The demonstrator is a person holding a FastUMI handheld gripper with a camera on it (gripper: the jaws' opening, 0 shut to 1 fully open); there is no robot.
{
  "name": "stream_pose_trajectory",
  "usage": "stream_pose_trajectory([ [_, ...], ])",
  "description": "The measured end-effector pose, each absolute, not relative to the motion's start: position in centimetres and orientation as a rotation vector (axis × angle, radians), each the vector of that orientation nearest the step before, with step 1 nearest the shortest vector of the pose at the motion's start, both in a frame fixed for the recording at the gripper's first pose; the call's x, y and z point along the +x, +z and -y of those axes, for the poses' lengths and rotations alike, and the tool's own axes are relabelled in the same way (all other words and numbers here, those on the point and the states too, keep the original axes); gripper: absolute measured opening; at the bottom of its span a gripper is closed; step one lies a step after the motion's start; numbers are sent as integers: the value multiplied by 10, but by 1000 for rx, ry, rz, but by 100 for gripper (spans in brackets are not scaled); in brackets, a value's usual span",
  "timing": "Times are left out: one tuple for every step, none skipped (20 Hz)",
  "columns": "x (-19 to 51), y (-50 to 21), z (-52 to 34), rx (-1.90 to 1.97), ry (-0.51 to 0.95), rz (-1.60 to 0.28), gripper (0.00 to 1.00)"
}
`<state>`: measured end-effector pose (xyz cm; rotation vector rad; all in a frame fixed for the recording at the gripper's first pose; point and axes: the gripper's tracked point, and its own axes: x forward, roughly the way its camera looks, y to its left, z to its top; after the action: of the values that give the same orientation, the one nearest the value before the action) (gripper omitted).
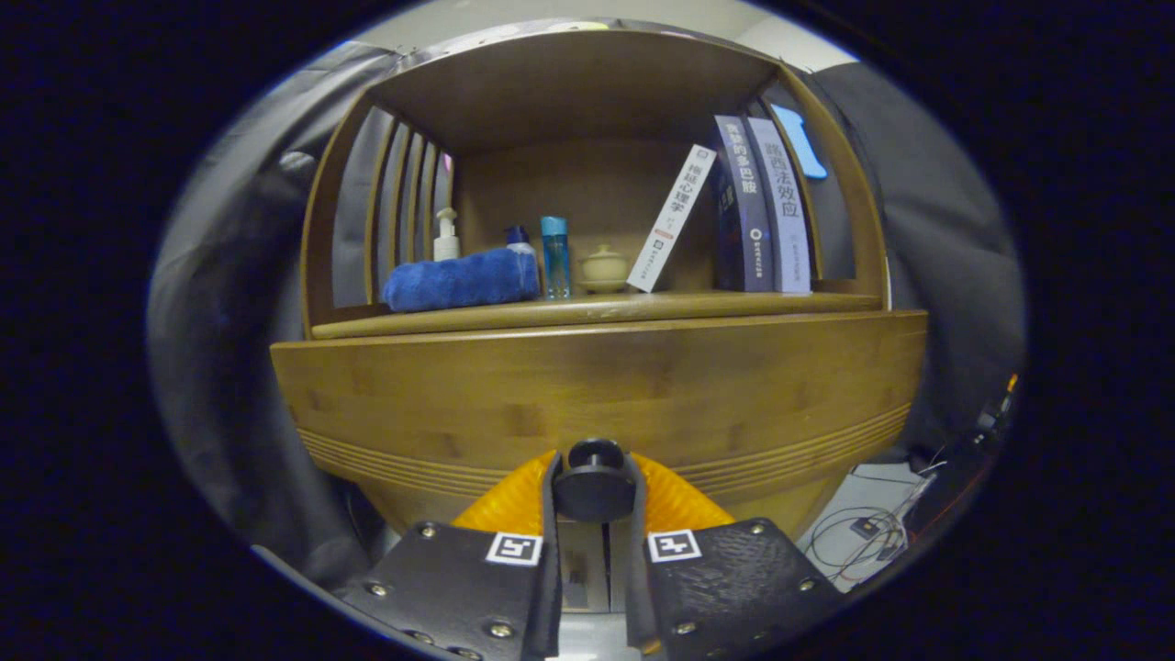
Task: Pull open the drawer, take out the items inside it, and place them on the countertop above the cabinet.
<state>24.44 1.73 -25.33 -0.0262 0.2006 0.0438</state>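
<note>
Gripper view shows your gripper closed on the round dark drawer knob, one finger pressing each side of it, against the curved bamboo drawer front. Above it, the wooden countertop carries a rolled blue towel, a white pump bottle, a clear blue bottle, a small beige lidded jar and three books.

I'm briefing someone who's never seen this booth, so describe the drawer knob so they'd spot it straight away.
Start at the wooden cabinet whose open shelf holds books and a blue towel. Drop down its curved drawer front to the grooved bands near the bottom. The knob is the dark round one there, gripped between the jaws of the gripper; it is the only dark, protruding thing on the plain wood.
</note>
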Motion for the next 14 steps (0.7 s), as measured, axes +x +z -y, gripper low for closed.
stream_pose_trajectory([
  [230, -252, -18, -17, 41, -204, 28],
  [215, -254, -18, -21, 43, -214, 28],
  [201, -252, -18, -30, 42, -219, 28],
  [188, -253, -15, -32, 38, -227, 28],
  [173, -253, -14, -30, 36, -231, 28],
  [159, -253, -13, -26, 34, -231, 28],
  [144, -258, -11, -26, 28, -246, 28],
  [131, -257, -10, -25, 28, -247, 27],
  [121, -257, -12, -31, 24, -251, 28],
  [113, -260, -13, -52, 23, -252, 28],
  [108, -258, -12, -72, 15, -245, 28],
  [99, -260, -10, -78, 7, -249, 28],
  [95, -259, -10, -60, 5, -249, 28],
  [90, -262, -10, -35, 1, -262, 27],
])
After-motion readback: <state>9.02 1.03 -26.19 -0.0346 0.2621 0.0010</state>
